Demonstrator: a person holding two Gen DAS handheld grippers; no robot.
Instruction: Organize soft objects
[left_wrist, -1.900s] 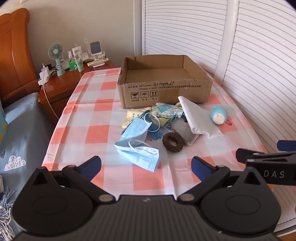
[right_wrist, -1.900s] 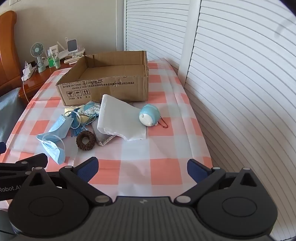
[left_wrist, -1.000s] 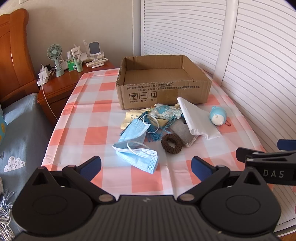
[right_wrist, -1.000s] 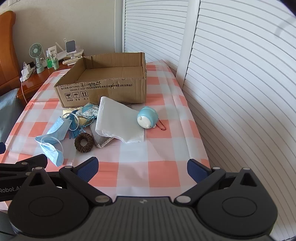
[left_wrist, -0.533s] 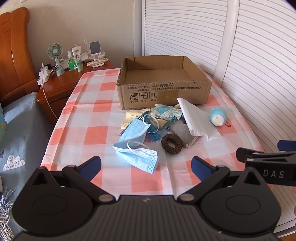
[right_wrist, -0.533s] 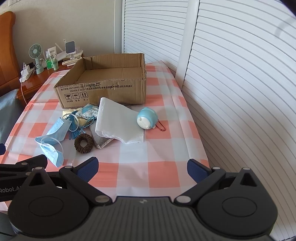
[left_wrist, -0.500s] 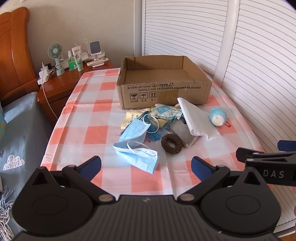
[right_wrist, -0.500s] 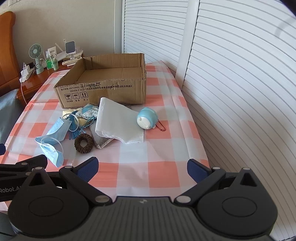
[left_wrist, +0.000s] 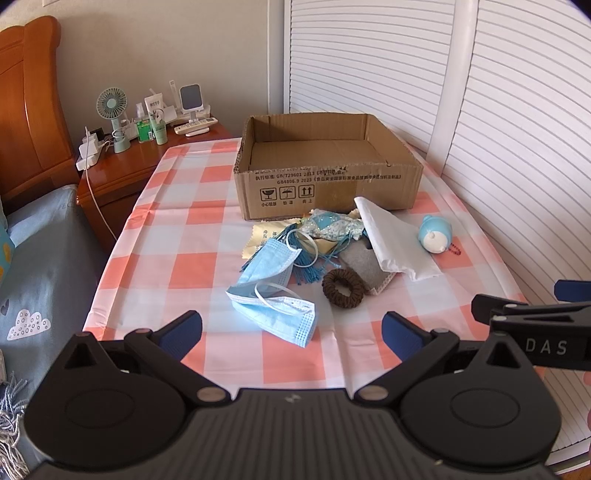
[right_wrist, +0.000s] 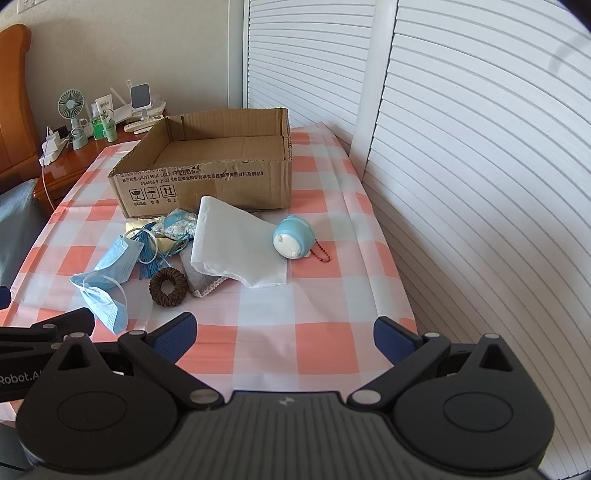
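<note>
Checkered tablecloth (left_wrist: 177, 229) fills the left wrist view: left gripper (left_wrist: 291, 326) gapes wide, empty, near the face masks (left_wrist: 271, 284) and scrunchie (left_wrist: 343, 288). Right wrist view: right gripper (right_wrist: 284, 330) equally wide and empty, cardboard box (right_wrist: 207, 181) beyond. Tangled mask loops could snag and drag neighbouring items.

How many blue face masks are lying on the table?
2. One face mask lies nearest the grippers; the other face mask sits just behind it, beside the tassels. More might hide under the pile.
</note>
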